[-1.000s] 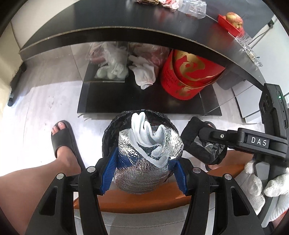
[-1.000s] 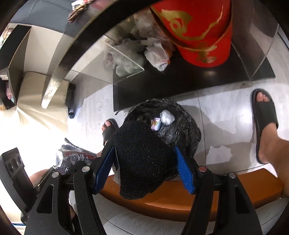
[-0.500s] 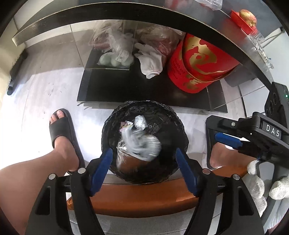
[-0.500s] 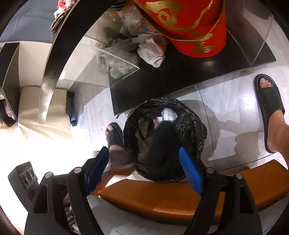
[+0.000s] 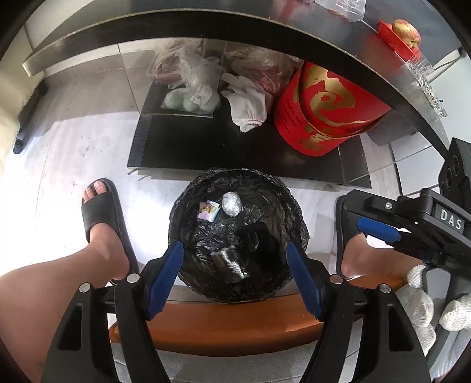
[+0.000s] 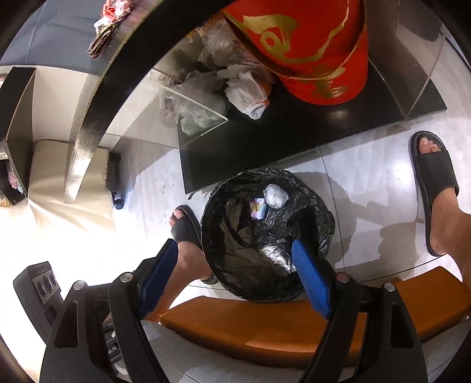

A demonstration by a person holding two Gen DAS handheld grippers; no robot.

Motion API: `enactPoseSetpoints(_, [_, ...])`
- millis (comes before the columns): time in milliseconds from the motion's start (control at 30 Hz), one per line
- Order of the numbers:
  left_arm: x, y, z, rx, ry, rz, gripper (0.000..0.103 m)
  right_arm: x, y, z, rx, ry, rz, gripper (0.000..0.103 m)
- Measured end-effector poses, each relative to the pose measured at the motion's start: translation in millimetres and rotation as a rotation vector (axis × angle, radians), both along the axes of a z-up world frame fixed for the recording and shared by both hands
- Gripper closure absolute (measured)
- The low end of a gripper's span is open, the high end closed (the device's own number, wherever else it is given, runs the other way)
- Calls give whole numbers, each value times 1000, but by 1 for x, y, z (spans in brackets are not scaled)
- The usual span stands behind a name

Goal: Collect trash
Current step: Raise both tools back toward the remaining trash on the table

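A bin lined with a black bag (image 5: 294, 206) (image 6: 323, 212) stands on the floor right below both grippers. Inside lie a small foil ball (image 5: 231, 203) (image 6: 275, 196), a colourful wrapper (image 5: 209, 210) (image 6: 258, 207) and a crumpled silver foil bundle (image 5: 231, 263) (image 6: 275, 254). My left gripper (image 5: 234, 246) hangs open over the bin with nothing between its blue pads. My right gripper (image 6: 234, 243) is open and empty too, over the bin's near left side. One of its pads (image 5: 376, 229) shows at the right of the left wrist view.
Beyond the bin, a low black shelf under the dark table top (image 5: 206, 26) holds a red and gold drum (image 5: 326, 117), a white glove (image 5: 247, 103) and plastic bags (image 5: 188, 85). A person's slippered feet (image 5: 100, 206) (image 6: 435, 176) flank the bin. An orange seat edge (image 5: 229, 324) runs below the grippers.
Both grippers were shut on things, the left on a foil bundle, the right on a black pad. Both opened and the things fell into the bin.
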State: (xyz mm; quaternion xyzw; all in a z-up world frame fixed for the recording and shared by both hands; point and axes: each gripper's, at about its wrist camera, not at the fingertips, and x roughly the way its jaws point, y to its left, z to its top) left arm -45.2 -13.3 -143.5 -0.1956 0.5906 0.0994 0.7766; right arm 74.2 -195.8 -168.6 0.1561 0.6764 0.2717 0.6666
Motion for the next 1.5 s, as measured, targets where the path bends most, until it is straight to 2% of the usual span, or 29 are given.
enactPoseSetpoints(133, [-4,4,10,-10,-33,22,33,-1,-9,18,8,-60,2,24])
enactPoseSetpoints(333, [-7,13,25,-32,-85,57,33,-4,-18,65,34,-240,39,19])
enactPoseSetpoints(500, [-6,20,40,17,-114,89,33,-2,-26,101,34,-405,27,19])
enactPoseSetpoints(767, [5,34,75,69,-239,116,33,19,-22,132,26,-555,32,14])
enactPoseSetpoints(833, [13,39,84,69,-267,116,26,27,-18,139,18,-592,37,14])
enactPoseSetpoints(867, [19,39,88,70,-277,109,15,33,-15,144,16,-612,38,9])
enactPoseSetpoints(1067, [57,50,107,112,-314,87,14,74,1,155,21,-652,32,7])
enactPoseSetpoints(1333, [110,70,118,152,-352,92,14,122,41,164,-38,-741,53,7])
enactPoseSetpoints(1500, [141,79,121,199,-364,88,14,156,67,159,-79,-766,68,7])
